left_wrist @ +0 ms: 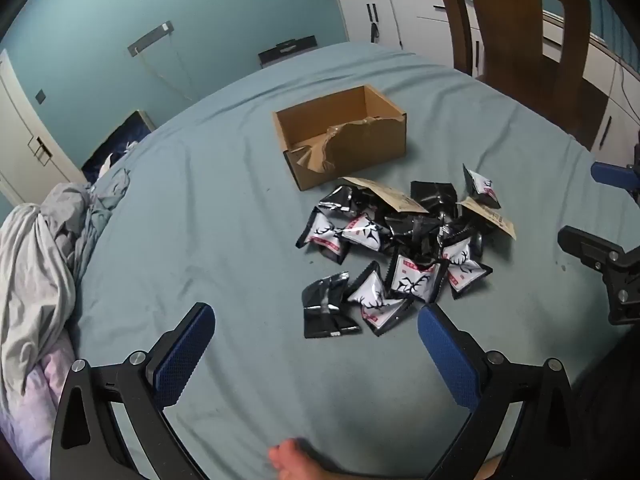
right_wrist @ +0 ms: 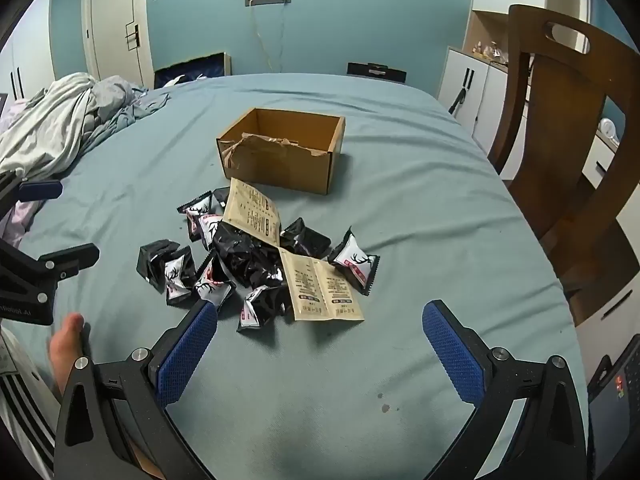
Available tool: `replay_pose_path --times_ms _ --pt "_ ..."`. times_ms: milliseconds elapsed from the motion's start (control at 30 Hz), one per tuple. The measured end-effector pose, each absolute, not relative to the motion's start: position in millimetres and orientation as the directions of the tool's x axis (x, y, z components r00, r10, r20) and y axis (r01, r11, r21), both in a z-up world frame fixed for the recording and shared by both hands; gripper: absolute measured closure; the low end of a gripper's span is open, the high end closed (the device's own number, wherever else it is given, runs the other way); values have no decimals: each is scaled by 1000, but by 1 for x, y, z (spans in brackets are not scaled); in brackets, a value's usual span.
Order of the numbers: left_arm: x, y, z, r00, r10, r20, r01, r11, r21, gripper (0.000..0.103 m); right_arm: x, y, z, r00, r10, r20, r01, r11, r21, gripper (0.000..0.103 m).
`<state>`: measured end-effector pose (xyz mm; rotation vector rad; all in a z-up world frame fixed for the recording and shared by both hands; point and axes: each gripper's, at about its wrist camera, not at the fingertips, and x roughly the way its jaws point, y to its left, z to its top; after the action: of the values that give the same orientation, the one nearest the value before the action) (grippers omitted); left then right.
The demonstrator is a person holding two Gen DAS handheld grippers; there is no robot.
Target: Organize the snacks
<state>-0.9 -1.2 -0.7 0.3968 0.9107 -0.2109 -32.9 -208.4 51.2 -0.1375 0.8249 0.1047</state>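
Observation:
A pile of black-and-white snack packets [left_wrist: 400,248] [right_wrist: 248,264] with antler prints lies on the teal bed sheet, mixed with two tan paper sachets [right_wrist: 324,288]. Beyond the pile stands an open cardboard box [left_wrist: 340,136] [right_wrist: 280,148] with torn tape inside. My left gripper [left_wrist: 316,316] hovers open just short of the nearest packets, nothing between its blue pads. My right gripper [right_wrist: 320,316] is open too, its left pad close to a packet at the pile's near edge.
Crumpled grey bedding [left_wrist: 40,248] [right_wrist: 68,120] lies at the left of the bed. A wooden chair [right_wrist: 568,128] stands at the right edge. White cabinets [left_wrist: 400,20] line the far wall. A bare foot [left_wrist: 292,460] rests on the sheet near me.

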Motion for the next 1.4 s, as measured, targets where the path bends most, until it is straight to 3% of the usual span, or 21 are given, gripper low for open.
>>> replay_pose_path --times_ms 1400 --pt "3 2 -6 571 -4 -821 345 908 236 0 -31 -207 47 669 19 -743 -145 984 -105 0"
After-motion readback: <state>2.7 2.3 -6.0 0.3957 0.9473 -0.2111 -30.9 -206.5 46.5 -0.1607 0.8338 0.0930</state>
